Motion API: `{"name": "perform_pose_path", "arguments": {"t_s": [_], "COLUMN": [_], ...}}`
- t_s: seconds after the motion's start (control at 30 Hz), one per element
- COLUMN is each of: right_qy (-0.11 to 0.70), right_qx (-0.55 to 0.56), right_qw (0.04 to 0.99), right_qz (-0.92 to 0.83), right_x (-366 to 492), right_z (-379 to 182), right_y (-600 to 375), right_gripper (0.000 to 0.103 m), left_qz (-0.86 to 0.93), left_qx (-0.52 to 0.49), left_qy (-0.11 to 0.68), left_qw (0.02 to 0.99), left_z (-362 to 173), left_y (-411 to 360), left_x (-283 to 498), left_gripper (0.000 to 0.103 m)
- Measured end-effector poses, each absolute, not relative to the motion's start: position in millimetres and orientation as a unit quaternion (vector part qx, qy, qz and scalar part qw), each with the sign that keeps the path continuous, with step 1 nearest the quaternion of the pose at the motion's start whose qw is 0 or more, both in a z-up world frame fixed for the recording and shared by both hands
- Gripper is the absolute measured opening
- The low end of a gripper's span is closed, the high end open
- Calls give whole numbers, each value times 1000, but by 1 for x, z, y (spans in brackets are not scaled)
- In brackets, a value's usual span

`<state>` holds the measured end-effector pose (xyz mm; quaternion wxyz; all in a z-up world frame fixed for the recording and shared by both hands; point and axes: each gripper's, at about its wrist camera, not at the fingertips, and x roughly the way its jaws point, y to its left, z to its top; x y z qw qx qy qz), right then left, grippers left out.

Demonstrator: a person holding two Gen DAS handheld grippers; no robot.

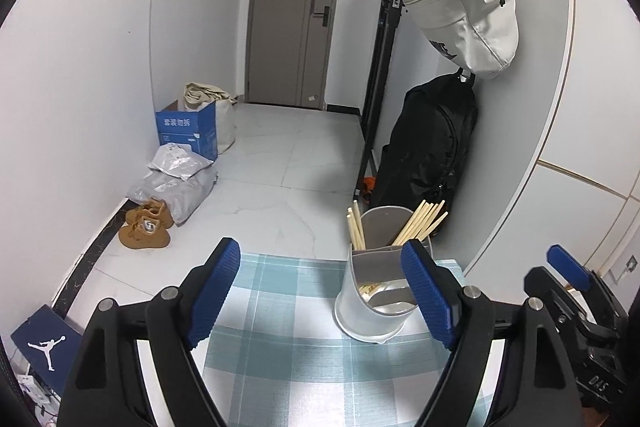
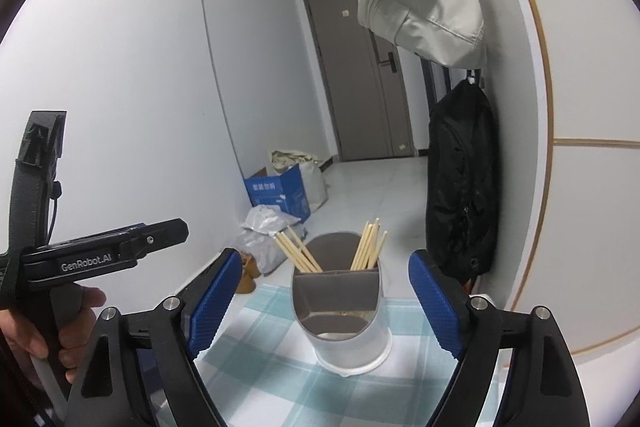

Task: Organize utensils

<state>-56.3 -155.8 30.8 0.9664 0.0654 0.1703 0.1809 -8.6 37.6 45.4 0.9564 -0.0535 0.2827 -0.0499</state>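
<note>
left tongs: wide, empty | right tongs: wide, empty | utensil holder: upright on checked tabletop, dead ahead between right tongs' fingers, off toward left tongs' right finger | chopsticks: standing in rear compartments, long axis near vertical | judged nearer: right tongs

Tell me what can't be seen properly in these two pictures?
- Bottom of the holder: right view, its own front wall hides what lies in the low front pocket.
- Lower ends of the chopsticks: both views, inside the holder.
- Shoes: right view, mostly behind the left finger of the right gripper.
- Near tablecloth: left view, cut off by the left gripper.
</note>
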Motion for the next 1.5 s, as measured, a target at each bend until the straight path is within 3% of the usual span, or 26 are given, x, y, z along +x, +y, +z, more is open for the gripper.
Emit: {"name": "perform_pose_path", "arguments": {"t_s": [0.13,0.23,0.37,0.77,1.5], "right_qy": [150,144,141,158,165], "right_qx": [67,66,66,70,70], "right_qw": [972,973,975,973,974], "right_qz": [170,165,157,151,140], "right_x": [-64,-71,-76,-79,-84], "right_z": [25,17,4,-16,-27], "right_y": [-159,-160,-163,-165,-163], "right_gripper": [99,99,102,103,103], "left_qz": [-40,-38,-41,-31,-24], "left_qx": [-44,-37,-30,-24,-27], "left_qy": [271,260,255,271,268], "left_qw": [961,964,966,962,963], "left_z": [39,32,22,-9,-18], "left_y": [36,32,28,22,25], "left_x": [-14,-19,-24,-21,-25], "left_gripper": [81,89,90,90,90]}}
